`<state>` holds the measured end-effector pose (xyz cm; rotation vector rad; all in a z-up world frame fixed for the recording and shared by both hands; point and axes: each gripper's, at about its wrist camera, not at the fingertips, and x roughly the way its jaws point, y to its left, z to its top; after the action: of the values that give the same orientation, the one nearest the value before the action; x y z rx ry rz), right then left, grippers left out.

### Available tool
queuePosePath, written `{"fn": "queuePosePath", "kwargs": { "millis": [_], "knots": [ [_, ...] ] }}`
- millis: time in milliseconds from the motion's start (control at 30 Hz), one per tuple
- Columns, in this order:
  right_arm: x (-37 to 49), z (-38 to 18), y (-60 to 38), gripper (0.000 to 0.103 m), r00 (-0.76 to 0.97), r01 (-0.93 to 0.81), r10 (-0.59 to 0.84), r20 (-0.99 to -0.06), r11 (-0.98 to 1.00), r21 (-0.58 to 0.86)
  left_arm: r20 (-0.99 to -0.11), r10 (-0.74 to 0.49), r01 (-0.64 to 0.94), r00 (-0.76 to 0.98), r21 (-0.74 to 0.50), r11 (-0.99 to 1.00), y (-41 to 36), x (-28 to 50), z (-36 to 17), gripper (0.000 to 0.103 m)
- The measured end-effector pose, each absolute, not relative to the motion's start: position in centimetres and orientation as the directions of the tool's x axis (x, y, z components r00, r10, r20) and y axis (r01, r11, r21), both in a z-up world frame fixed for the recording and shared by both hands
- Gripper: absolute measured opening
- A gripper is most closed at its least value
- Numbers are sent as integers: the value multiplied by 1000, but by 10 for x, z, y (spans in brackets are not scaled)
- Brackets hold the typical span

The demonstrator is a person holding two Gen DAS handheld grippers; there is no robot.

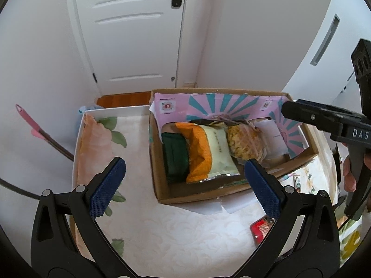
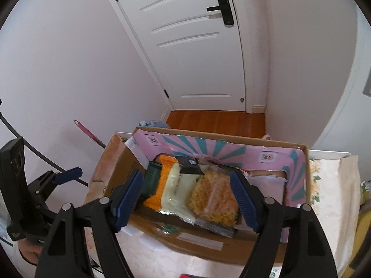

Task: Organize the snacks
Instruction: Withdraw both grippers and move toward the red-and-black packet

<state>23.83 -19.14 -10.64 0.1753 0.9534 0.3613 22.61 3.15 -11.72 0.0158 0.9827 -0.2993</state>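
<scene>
A cardboard box (image 1: 160,180) with a pink and teal lining stands on the table and holds several snack packs: a dark green pack (image 1: 175,157), an orange and pale green pack (image 1: 208,153) and a clear bag of yellow chips (image 1: 243,141). My left gripper (image 1: 183,185) is open and empty, above the table at the box's near edge. My right gripper (image 2: 187,199) is open and empty, right above the packs (image 2: 178,185) and the chips bag (image 2: 215,199) in the box (image 2: 208,247). The right gripper's body shows in the left wrist view (image 1: 324,120), its fingertips hidden.
The table has a pale floral cloth (image 1: 162,231) and a white raised rim (image 1: 111,112). A red packet (image 1: 260,229) lies on the cloth near my left gripper's right finger. More packets (image 1: 301,180) lie to the right of the box. A pink-handled stick (image 1: 34,127) leans at the left wall. A white door (image 1: 134,34) is behind.
</scene>
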Motion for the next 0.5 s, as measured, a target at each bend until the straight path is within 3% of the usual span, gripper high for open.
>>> {"fn": "queuePosePath", "kwargs": {
  "millis": [500],
  "knots": [
    [181,-75,-259,73,596,-207,333,-731,943,260,-780,-190,168,596,-111,980,3,173,-81,102]
  ]
}}
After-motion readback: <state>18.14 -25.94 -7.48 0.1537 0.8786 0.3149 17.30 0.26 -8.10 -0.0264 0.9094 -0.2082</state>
